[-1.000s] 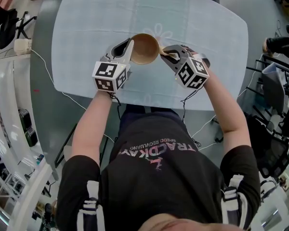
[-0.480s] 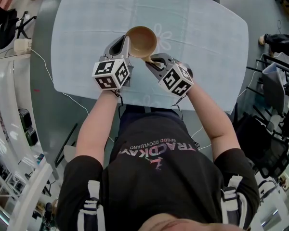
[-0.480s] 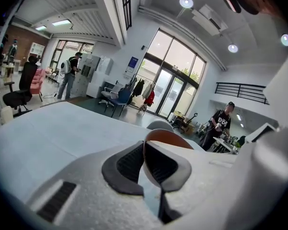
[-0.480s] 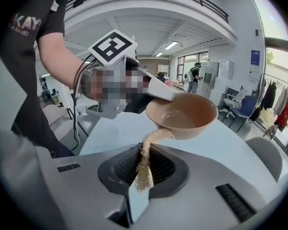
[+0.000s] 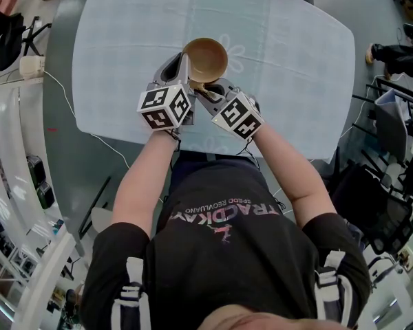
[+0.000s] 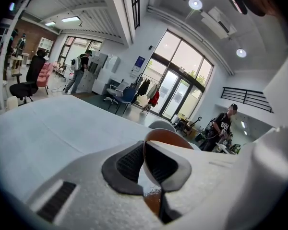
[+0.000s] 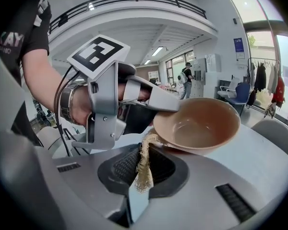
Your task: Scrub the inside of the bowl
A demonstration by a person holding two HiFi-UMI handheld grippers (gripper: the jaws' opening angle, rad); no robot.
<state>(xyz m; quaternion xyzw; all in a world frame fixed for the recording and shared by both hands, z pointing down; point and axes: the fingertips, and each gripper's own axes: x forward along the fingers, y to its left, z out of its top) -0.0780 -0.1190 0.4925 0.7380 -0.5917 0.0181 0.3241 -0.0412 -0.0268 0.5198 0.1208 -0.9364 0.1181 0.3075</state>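
Right claw [image 5: 206, 93] slid left; scrubber [image 7: 144, 166] half hidden.

Smooth bowl [image 5: 205, 59], rough scrubber [image 7: 145, 163], matt cloth [image 5: 124, 47]
The brown bowl looks smooth with a soft sheen. Just below its rim the tan scrubber is coarse, frayed fibre. Under the bowl the pale cloth is matt and woven. The right gripper [image 7: 143, 171] is matt grey plastic with ribbed black pads [image 7: 126, 166].

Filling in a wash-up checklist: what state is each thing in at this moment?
bowl: tilted, empty, held by its rim.
left gripper: shut on the bowl's rim.
scrubber: pinched, its end by the bowl's near rim, not inside.
right gripper: shut on the scrubber.
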